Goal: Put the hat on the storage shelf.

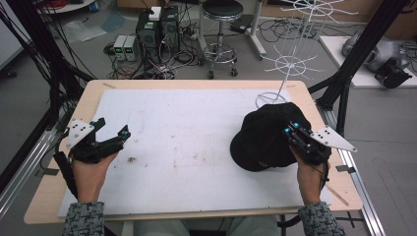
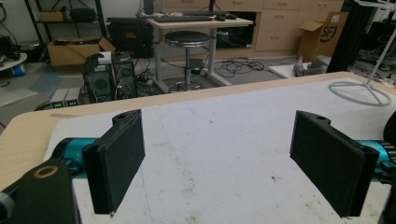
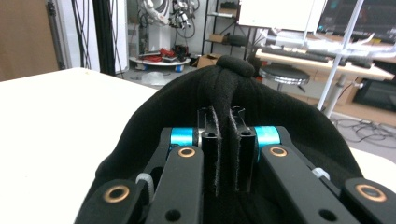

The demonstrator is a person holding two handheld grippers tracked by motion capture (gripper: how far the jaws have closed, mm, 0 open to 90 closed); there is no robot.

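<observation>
At the left of the high view, the left gripper (image 1: 112, 127) rests low on the white mat (image 1: 196, 128), its jaws spread wide with nothing between them. At the right, the black cap (image 1: 263, 137) lies near the white wire stand (image 1: 295, 54); the right gripper (image 1: 290, 129) is clenched on a fold of its fabric.

A grey floor (image 1: 64, 59) lay strewn with cables (image 1: 177, 59) behind the wooden bench (image 1: 196, 83). A round black stool (image 1: 222, 10) stood beside two computer towers (image 1: 157, 29); a white wire rack (image 1: 295, 54) rose at the far right corner
</observation>
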